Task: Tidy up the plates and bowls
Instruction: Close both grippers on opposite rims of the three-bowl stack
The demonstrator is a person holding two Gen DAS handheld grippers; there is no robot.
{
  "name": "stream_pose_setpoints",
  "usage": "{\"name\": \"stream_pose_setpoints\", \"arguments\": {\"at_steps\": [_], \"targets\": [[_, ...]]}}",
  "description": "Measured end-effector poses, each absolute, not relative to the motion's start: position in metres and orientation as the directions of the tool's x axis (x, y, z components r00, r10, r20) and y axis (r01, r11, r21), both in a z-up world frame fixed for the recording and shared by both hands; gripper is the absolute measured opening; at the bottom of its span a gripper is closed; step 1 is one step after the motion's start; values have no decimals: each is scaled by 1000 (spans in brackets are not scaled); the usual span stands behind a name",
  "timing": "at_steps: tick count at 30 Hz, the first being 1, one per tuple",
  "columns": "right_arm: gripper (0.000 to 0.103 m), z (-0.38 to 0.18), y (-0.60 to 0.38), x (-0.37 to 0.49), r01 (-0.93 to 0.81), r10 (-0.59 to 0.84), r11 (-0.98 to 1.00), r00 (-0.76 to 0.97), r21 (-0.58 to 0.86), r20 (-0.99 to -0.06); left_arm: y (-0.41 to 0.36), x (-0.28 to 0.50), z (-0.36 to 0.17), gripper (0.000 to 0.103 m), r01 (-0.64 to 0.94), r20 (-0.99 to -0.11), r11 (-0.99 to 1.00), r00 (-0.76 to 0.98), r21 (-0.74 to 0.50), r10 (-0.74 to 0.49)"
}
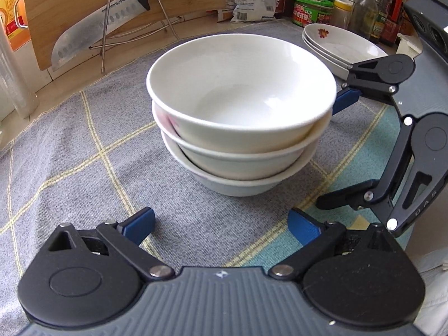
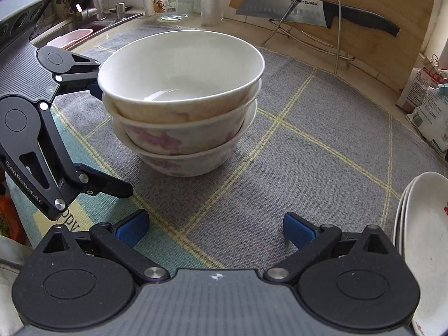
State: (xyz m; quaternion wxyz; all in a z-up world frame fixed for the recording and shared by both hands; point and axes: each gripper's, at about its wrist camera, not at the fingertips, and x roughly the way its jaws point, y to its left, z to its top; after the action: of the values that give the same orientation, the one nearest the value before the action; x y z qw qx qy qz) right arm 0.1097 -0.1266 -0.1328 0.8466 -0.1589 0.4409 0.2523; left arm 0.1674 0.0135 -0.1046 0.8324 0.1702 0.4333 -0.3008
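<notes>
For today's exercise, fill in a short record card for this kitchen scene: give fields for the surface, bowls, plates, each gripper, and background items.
surface: grey checked cloth on a counter
bowls: three white bowls nested in one stack, upright, mid-cloth
plates: stack of white plates near the cloth's edge, apart from the bowls
left gripper: jaws open, empty, facing the bowls
right gripper: jaws open, empty, facing the bowls
background: knife on a wire rack against a wooden cutting board

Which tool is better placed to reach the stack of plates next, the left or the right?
Probably the right. The plates lie close beside the open right tool, on its right side. For the left tool they lie far off, beyond the stacked bowls, and the right tool stands in the way.
</notes>
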Motion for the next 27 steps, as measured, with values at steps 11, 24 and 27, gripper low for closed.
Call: {"name": "stream_pose_setpoints", "arguments": {"at_steps": [11, 24, 27], "targets": [[103, -135, -134, 104, -604, 331, 796, 496, -44, -803, 20, 168, -107, 103, 714, -794, 700, 438, 21, -423], [103, -134, -131, 106, -582, 323, 812, 513, -46, -795, 26, 179, -108, 103, 819, -750, 573, 393, 22, -532], [103, -133, -126, 114, -582, 313, 812, 496, -43, -810, 28, 184, -108, 103, 840, -744, 541, 377, 24, -552]]}}
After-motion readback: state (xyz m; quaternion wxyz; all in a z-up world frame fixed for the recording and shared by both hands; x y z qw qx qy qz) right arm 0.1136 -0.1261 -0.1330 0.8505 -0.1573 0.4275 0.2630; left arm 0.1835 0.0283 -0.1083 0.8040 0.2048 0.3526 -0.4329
